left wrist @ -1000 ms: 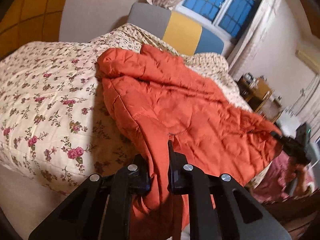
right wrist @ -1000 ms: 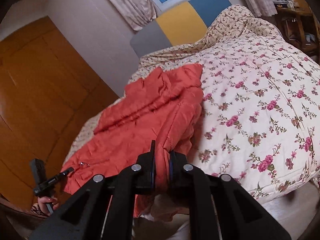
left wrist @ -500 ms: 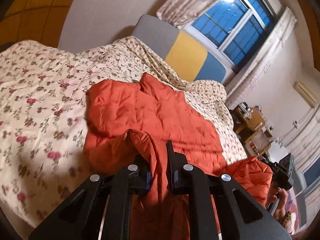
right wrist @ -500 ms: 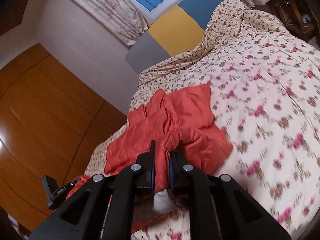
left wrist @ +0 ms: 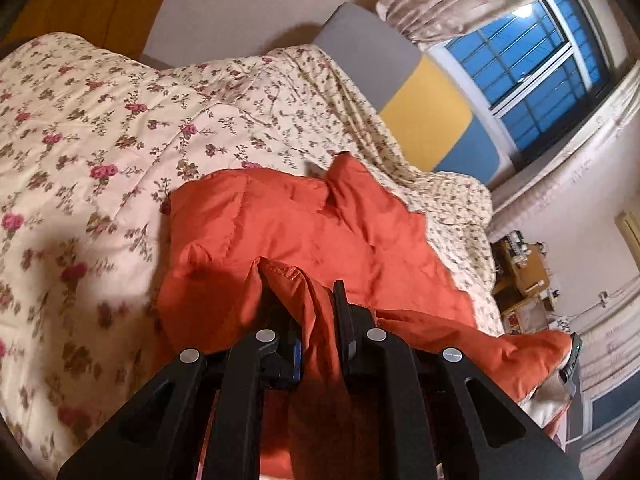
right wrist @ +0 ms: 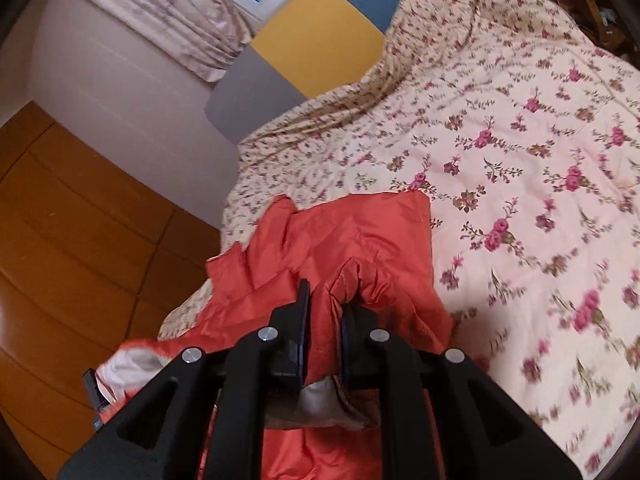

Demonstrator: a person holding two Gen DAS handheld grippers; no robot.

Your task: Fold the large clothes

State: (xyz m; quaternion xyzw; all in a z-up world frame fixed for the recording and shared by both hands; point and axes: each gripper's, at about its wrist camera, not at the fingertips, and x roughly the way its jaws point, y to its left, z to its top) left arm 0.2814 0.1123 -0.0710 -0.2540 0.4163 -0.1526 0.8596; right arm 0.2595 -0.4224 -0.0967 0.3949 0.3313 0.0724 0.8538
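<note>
Bed [left wrist: 100, 128]: a wide bed under a cream quilt printed with pink roses fills most of both views; it carries the garment.
Headboard [left wrist: 420, 92]: padded panels of grey, yellow and blue stand at the far end of the bed, below a window [left wrist: 532, 64] with pale curtains.
Wardrobe [right wrist: 72, 216]: orange-brown wooden doors stand to the left in the right wrist view.
Jacket [left wrist: 312, 232]: a large orange quilted jacket lies spread on the quilt, its far part flat on the bed, its near edge lifted and bunched toward both cameras. A pale lining shows at the near edge in the right wrist view [right wrist: 320, 396].
Left gripper [left wrist: 316, 320]: its black fingers [left wrist: 342, 312] are pinched on a raised fold of the jacket's near edge; the cloth stands up between them and hangs down past them toward the camera.
Right gripper [right wrist: 326, 312]: its fingers [right wrist: 304, 304] are likewise clamped on a gathered ridge of orange cloth, which runs between them, with the lining drooping just below.
Other corner: in the left wrist view, the jacket's near edge stretches to the far right, where a dark part of the other gripper touches it.
Side table [left wrist: 524, 276]: a small cluttered wooden table stands beside the bed, well apart from the jacket.
</note>
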